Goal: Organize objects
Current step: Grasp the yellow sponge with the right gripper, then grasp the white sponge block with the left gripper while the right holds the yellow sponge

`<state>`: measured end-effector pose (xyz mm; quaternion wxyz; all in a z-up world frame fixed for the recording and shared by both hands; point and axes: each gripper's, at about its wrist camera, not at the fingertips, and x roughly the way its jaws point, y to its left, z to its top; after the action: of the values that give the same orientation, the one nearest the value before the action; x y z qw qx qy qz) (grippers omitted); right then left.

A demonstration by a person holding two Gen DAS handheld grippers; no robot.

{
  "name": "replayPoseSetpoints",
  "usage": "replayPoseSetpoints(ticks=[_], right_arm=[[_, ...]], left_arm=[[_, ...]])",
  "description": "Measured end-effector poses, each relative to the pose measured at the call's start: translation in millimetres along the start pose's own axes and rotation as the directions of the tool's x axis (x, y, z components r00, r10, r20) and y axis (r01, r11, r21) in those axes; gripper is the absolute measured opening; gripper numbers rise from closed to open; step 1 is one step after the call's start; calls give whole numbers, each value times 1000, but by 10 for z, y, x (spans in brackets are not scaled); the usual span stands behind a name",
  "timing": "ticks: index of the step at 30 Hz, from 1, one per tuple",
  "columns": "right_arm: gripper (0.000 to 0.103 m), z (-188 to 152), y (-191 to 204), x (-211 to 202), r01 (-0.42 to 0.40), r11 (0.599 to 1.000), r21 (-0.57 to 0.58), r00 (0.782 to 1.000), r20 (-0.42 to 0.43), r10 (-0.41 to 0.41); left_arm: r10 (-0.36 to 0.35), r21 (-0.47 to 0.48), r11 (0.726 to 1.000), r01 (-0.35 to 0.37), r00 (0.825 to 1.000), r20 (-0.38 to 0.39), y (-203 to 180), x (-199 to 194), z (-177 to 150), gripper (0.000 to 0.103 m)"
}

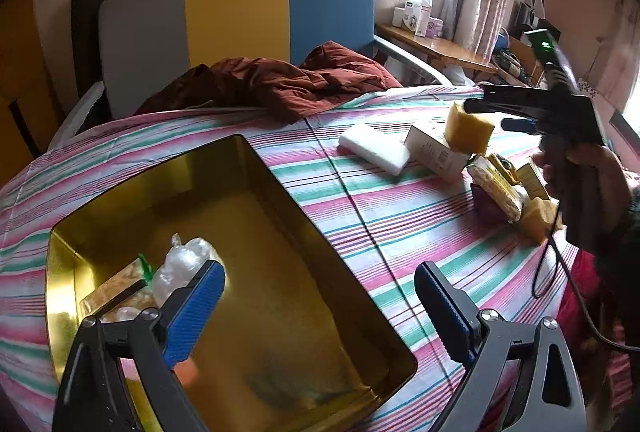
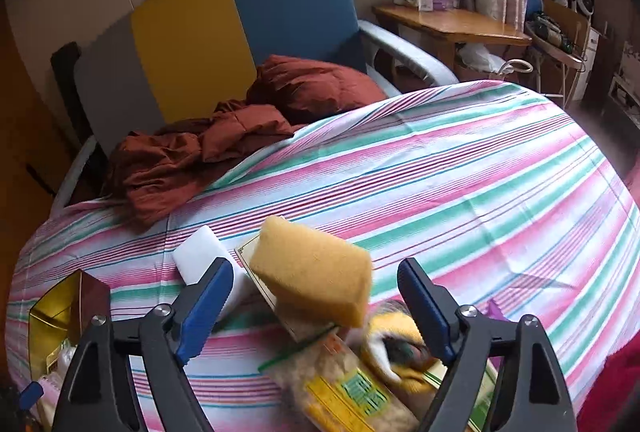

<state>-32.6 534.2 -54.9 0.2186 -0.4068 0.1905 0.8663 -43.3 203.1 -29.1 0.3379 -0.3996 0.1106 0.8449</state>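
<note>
1. While the right gripper point(image 2: 316, 312) hangs over the pile on the striped bed point(image 2: 460, 172), its jaws stand wide with the yellow sponge point(image 2: 312, 272) between them; neither pad appears to press on it, so judge it loose.
2. Centre the sponge between the pads before closing, since it lies tilted on a white carton point(image 1: 436, 152) and could roll off.
3. Squeeze gently; sponge should compress and may spring out.
4. Carry it towards the gold tin point(image 1: 100, 232), well apart on the same bed.
5. The left gripper point(image 1: 320, 304) hovers above that tin, jaws wide and empty; keep it clear of the drop spot.
</note>
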Motion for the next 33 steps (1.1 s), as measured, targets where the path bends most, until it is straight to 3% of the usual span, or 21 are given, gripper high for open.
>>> replayPoseSetpoints(ticks=[2, 3, 11, 17, 26, 33], right_arm=[[81, -17, 8, 83, -11, 1000, -7, 1000, -5, 11], [60, -38, -4, 115, -9, 1000, -9, 1000, -6, 9], [59, -4, -276, -71, -85, 993, 84, 994, 80, 78], [59, 49, -342, -278, -140, 985, 102, 977, 174, 121], [59, 91, -347, -412, -201, 976, 87, 961, 213, 179], [59, 99, -356, -434, -238, 968, 77, 951, 222, 216]], left_arm=[[-5, 6, 1000, 5, 1000, -1, -35, 35, 48, 96], [-11, 9, 1000, 11, 1000, -2, -61, 57, 83, 96], [-61, 14, 998, 61, 998, -16, -255, 261, 384, 96], [-113, -55, 992, 110, 992, -57, -386, 606, 747, 96], [-104, -235, 970, 63, 981, -166, -383, 1456, 1262, 96], [-53, -333, 942, -41, 961, -270, -396, 2088, 1476, 96]])
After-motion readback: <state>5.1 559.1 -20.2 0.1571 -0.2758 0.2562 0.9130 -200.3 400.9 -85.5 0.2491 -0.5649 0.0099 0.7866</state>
